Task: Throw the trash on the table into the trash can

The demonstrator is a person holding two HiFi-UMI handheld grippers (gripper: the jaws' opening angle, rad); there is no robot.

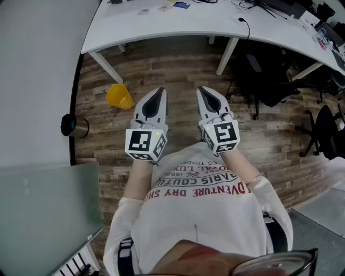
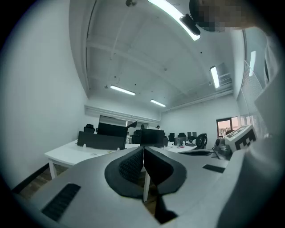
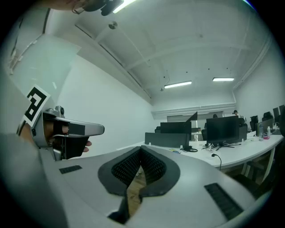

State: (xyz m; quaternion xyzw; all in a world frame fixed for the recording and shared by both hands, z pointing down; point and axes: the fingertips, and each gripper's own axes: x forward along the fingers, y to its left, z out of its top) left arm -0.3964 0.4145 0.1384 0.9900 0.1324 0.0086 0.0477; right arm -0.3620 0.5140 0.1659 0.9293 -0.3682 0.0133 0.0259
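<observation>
Left tongs: the left gripper (image 2: 143, 149) is clenched, its pads meeting with nothing between them, and it points level into the room
Right tongs: the right gripper (image 3: 141, 149) is clenched too and empty; only the wooden floor (image 1: 178, 70) shows below its pads
Trash: a few small bits (image 1: 165, 7) lie on the far part of the white table (image 1: 178, 24), well apart from both grippers; they are too small for me to tell which are trash
Can: a yellow can (image 1: 119, 97) sits on the floor near a table leg, ahead and to my left; I take it for the trash can, and I cannot tell whether it stands upright or leans
Stage: by my reading nothing is picked up yet, so the whole job is ahead
Risk, grip: clenched pads would only push a scrap along the table, so I must spread them before I reach in
Risk, wrong pick: with the bits this small, I could grab something that is not trash
Risk, drop: a thin scrap may slip out on the long carry from table to can and land on the floor
Risk, can: its mouth looks narrow; a release from too high or off to one side would miss, and a bump could tip it
Risk, clutter: a dark round container (image 1: 74, 125) stands near the can, and I might mistake it for the target
</observation>
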